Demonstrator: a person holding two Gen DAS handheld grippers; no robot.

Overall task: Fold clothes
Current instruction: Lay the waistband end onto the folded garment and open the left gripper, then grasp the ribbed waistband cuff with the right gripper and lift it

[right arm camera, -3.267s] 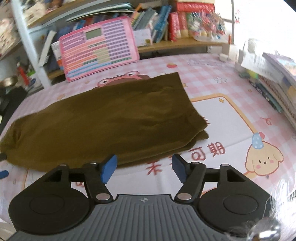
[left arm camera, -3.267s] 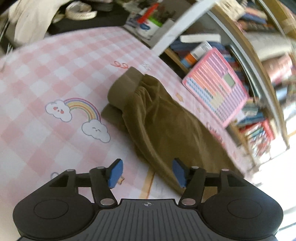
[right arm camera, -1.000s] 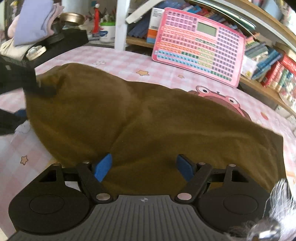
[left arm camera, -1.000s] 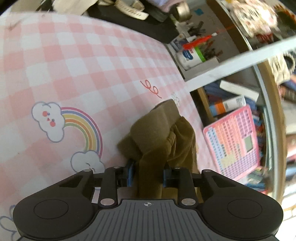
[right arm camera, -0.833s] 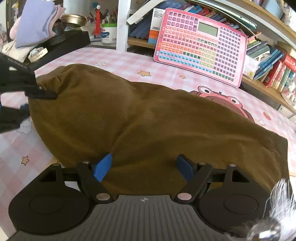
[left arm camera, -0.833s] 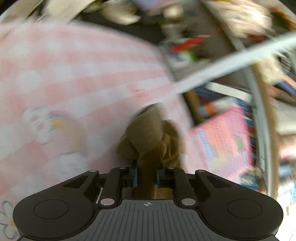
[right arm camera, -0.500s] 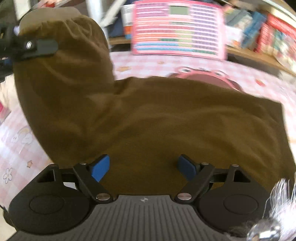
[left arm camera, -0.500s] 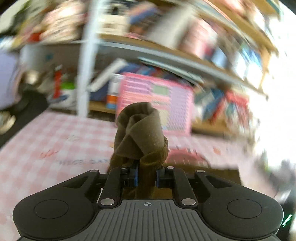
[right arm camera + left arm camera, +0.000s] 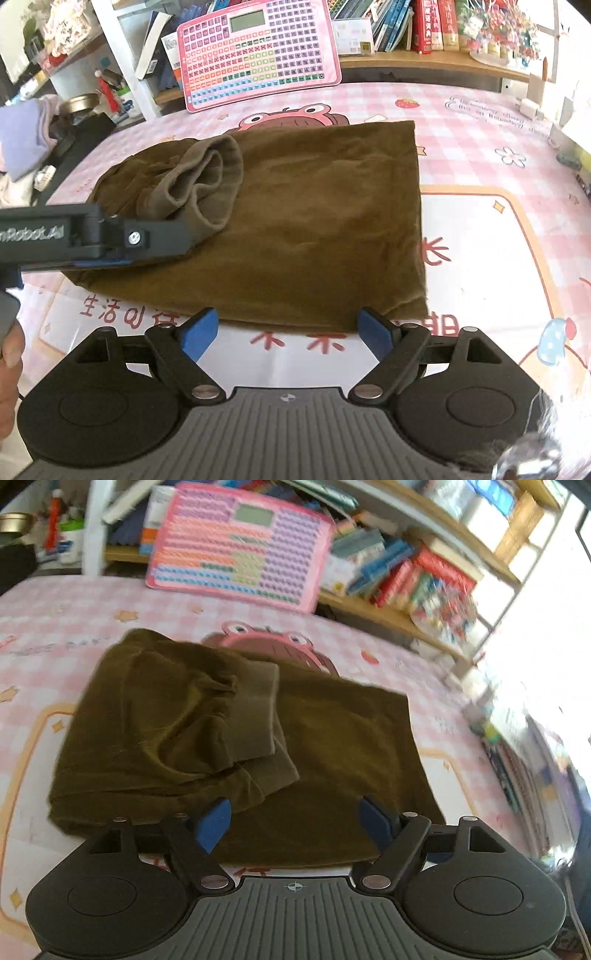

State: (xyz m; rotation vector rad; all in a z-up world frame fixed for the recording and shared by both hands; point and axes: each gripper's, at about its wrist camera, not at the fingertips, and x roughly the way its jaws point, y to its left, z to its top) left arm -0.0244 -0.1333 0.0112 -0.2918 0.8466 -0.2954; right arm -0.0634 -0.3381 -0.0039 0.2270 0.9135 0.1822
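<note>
The olive-brown garment (image 9: 332, 746) lies folded over on the pink checked table cover (image 9: 480, 122), its ribbed waistband (image 9: 207, 184) doubled back on top. Both the left gripper (image 9: 293, 821) and the right gripper (image 9: 286, 332) have their jaws spread wide, holding nothing. In the left wrist view the shelves (image 9: 424, 565) at the right are smeared with blur, and the garment's near edge is hidden behind the gripper body.

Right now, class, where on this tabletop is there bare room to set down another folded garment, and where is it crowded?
Free: the white panel of the tablecloth right of the brown trousers, and the pink checks behind them, before the pink keyboard toy. Crowded: the clutter at the right edge and the left gripper over the trousers' left end.
</note>
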